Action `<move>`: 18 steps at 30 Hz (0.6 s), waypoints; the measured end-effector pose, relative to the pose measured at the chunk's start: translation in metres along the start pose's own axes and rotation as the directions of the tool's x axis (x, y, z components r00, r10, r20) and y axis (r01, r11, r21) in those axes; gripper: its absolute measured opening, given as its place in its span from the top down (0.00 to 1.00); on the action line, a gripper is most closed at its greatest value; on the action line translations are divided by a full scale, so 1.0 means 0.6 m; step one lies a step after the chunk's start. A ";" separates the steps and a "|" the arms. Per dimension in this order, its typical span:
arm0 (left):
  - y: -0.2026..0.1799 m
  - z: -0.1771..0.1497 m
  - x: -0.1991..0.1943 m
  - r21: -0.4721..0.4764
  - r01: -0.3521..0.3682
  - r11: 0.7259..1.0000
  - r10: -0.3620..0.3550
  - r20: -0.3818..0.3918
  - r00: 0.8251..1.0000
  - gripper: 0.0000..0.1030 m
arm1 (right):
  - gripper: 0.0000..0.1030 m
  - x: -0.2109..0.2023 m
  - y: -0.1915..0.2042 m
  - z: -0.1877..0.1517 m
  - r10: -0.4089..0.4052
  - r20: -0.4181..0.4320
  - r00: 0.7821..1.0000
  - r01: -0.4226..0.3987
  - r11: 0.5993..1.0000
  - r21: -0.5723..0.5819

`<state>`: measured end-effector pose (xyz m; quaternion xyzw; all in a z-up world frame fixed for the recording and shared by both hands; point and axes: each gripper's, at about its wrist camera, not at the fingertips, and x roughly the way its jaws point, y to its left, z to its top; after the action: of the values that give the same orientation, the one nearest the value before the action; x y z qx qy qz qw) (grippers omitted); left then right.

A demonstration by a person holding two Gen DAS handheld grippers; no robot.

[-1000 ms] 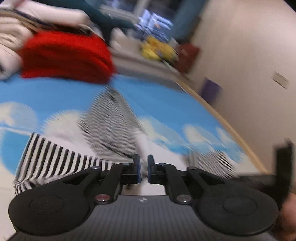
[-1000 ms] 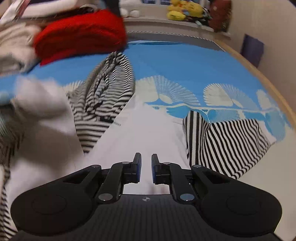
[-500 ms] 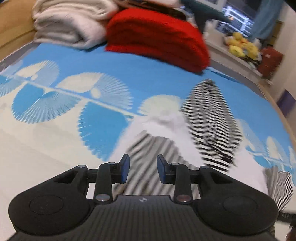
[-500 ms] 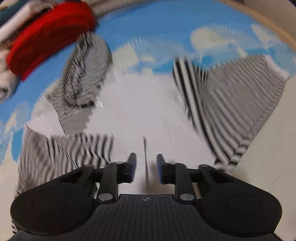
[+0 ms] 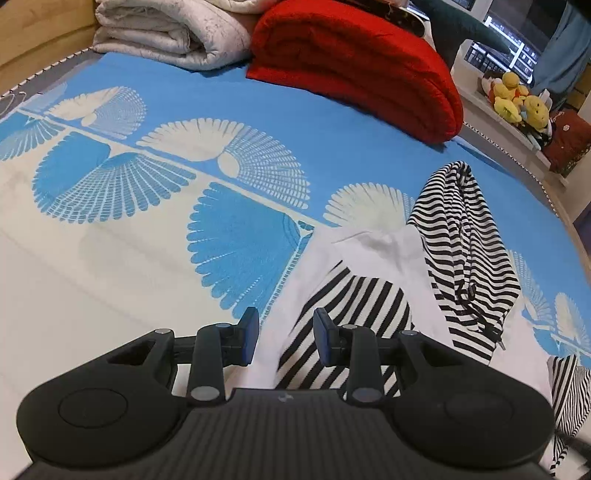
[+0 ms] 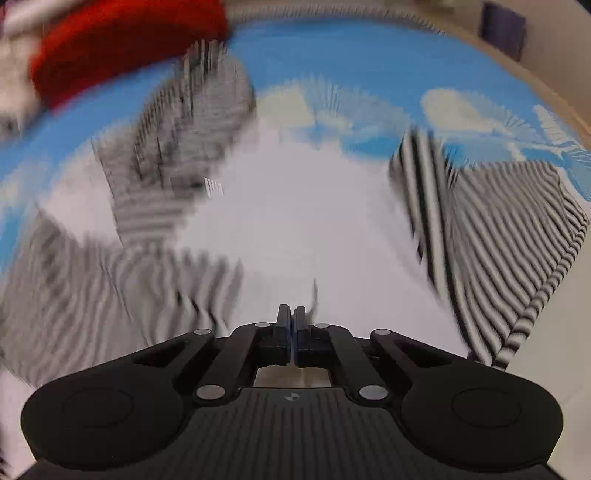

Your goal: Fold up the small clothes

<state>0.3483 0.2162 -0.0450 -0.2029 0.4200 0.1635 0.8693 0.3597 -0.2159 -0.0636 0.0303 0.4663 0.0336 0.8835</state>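
Observation:
A small hooded top lies spread on the bed; its body is white, and its sleeve and hood are black-and-white striped. My left gripper hovers open over the top's left edge, the striped sleeve showing between its fingers without touching the pads. The right wrist view is blurred. There my right gripper is closing, pads together, at the near hem of the white body. I cannot tell whether cloth is pinched. Striped sleeves lie on either side.
The bed sheet is blue and cream with fan patterns. A folded red blanket and a white quilt sit at the far end. Plush toys are on a ledge beyond. The bed's wooden edge runs along the right.
The left gripper swung left across the top and opened wider. The right gripper dropped toward the hem, opened briefly, then shut.

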 end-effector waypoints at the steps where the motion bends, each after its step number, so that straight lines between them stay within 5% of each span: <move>1: -0.003 0.001 0.001 0.002 0.008 1.000 -0.009 0.003 1.000 0.66 | 1.00 -0.027 -0.003 0.012 0.012 0.078 0.997 -0.013 1.000 0.008; 3: -0.012 0.002 0.004 0.011 0.027 1.000 -0.027 0.007 1.000 0.66 | 1.00 -0.082 -0.006 0.030 0.005 0.252 0.968 0.000 1.000 -0.018; 5: -0.022 0.000 0.010 0.024 0.045 0.999 -0.045 -0.003 0.999 0.66 | 1.00 -0.093 -0.008 0.035 -0.106 0.311 0.944 0.129 0.990 -0.052; 8: -0.034 -0.009 0.026 0.022 0.083 0.996 -0.082 -0.054 0.995 0.66 | 1.00 -0.026 -0.045 0.031 -0.147 0.084 0.986 0.148 0.989 -0.016; 11: -0.048 -0.017 0.035 0.041 0.102 0.994 -0.098 -0.095 0.991 0.66 | 0.99 0.024 -0.073 0.016 -0.129 -0.104 0.986 0.136 0.989 0.064; 16: -0.064 -0.027 0.033 0.089 0.150 0.985 -0.138 -0.120 0.983 0.66 | 0.82 -0.015 -0.058 0.031 -0.110 0.025 0.994 0.108 0.992 0.063; 18: -0.057 -0.034 0.047 0.043 0.210 0.977 -0.199 -0.180 0.963 0.66 | 0.74 -0.017 -0.048 0.031 -0.060 0.033 0.998 0.058 0.997 0.051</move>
<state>0.3671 0.1801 -0.0719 -0.2319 0.4763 0.0415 0.8472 0.3700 -0.2462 -0.0473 0.0392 0.4524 -0.0049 0.8909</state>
